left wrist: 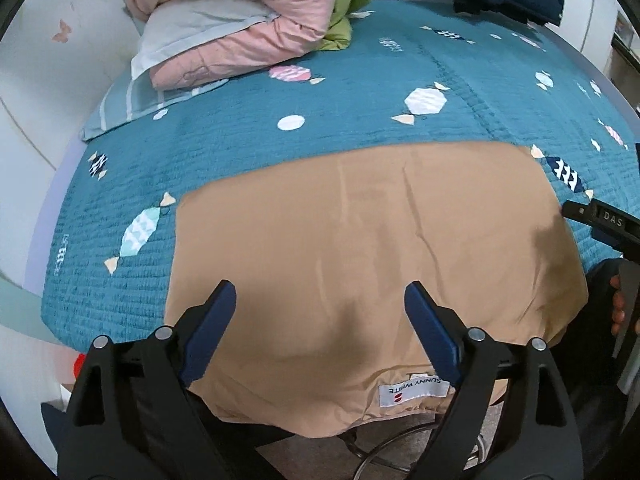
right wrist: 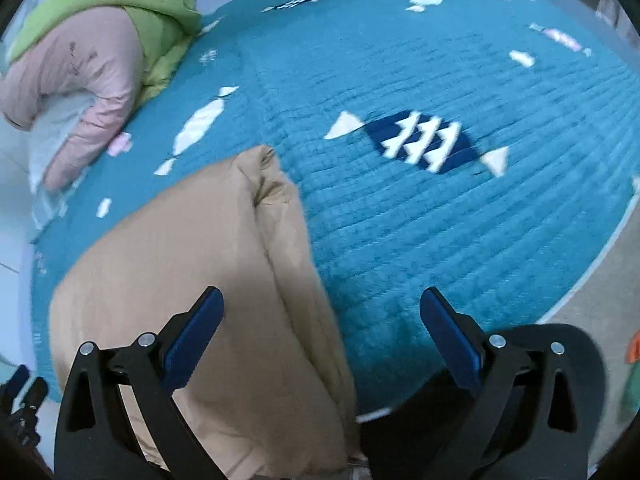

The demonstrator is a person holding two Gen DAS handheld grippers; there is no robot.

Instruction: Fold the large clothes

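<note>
Since the tan garment (left wrist: 372, 264) already lies as a flat rectangle on the bed (left wrist: 360, 100), near edge hanging slightly off the mattress with its white label (left wrist: 414, 390) showing at that edge, it looks mid-fold, laid out so the next fold can be taken. From the right wrist view the garment's right side shows stacked layers with a bunched corner (right wrist: 264, 184) at the far end, so at least one fold looks done. Left hand-held gripper (left wrist: 320, 330) hovers over the garment's near half, jaws spread wide, nothing between the pads, no contact visible. Right hand-held gripper (right wrist: 320, 334) sits over the garment's right edge, jaws also wide apart and empty, left pad above the cloth, right pad above the bare bedspread; probably lining up to take that edge. Pink and green bedding (left wrist: 240, 20) is piled beyond the garment, well apart.
</note>
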